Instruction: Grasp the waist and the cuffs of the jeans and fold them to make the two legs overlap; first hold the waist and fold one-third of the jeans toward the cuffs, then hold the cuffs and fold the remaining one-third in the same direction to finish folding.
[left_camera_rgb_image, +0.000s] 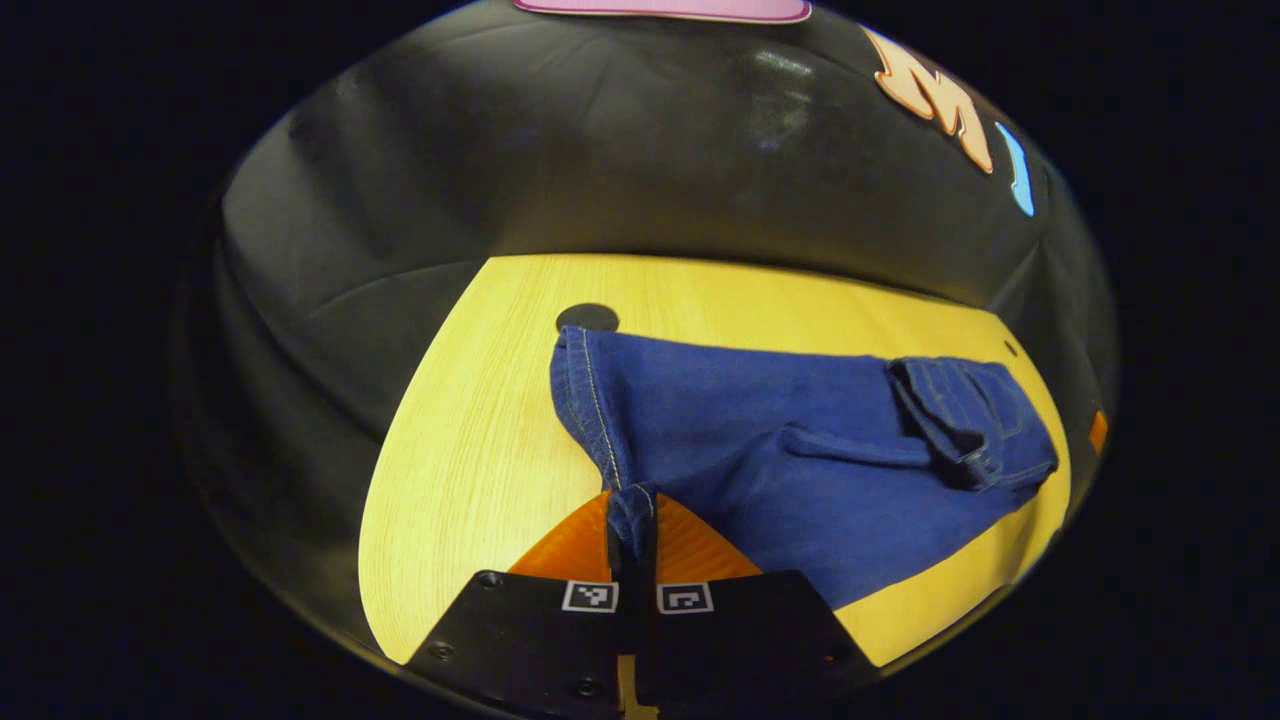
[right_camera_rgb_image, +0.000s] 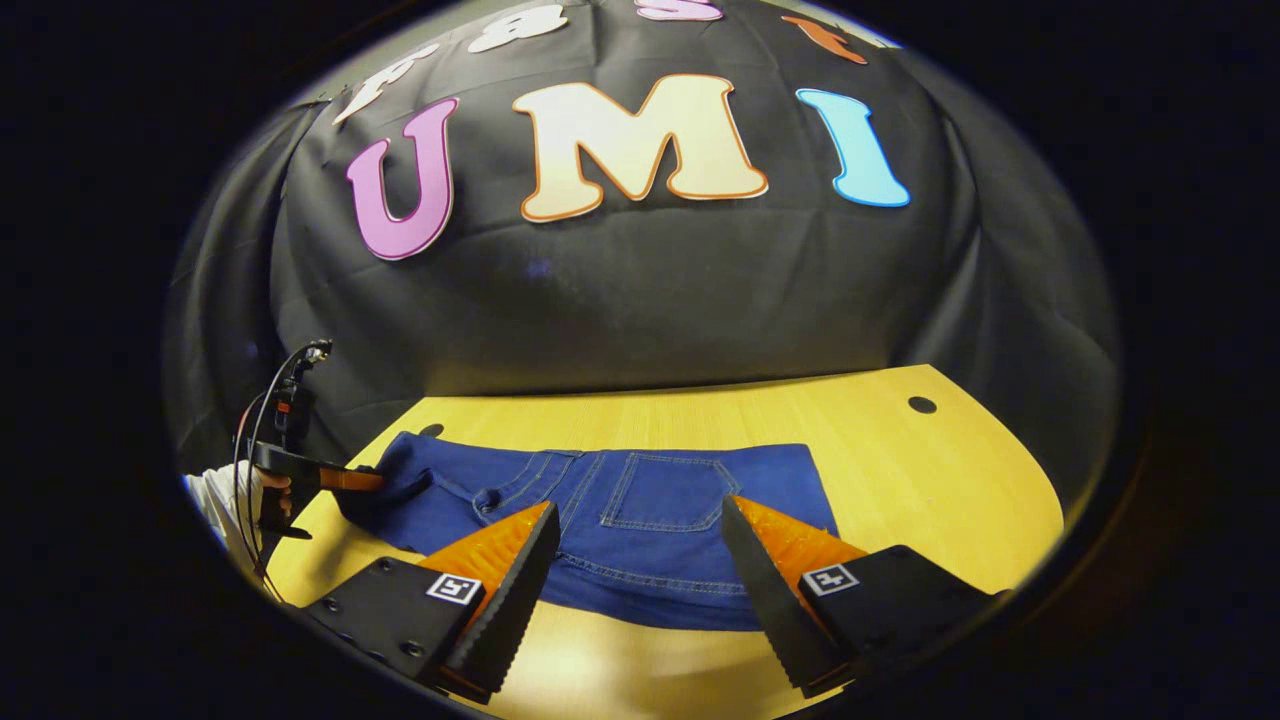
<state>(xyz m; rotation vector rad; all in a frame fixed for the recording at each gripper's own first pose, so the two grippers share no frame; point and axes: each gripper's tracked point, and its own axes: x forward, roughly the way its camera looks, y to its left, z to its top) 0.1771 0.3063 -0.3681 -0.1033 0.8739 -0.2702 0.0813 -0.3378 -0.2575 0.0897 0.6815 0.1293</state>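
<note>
Blue jeans (left_camera_rgb_image: 800, 450) flat across wooden table (left_camera_rgb_image: 470, 470). Left gripper (left_camera_rgb_image: 632, 520) pinching cuff at 6 o'clock. Right gripper (right_camera_rgb_image: 640, 560) spread wide over waist, back pocket (right_camera_rgb_image: 665, 492) at 12 o'clock.

My left jaws hide the pinched jeans (left_camera_rgb_image: 800, 440) hem; between my right jaws, the waist edge blurs.
</note>
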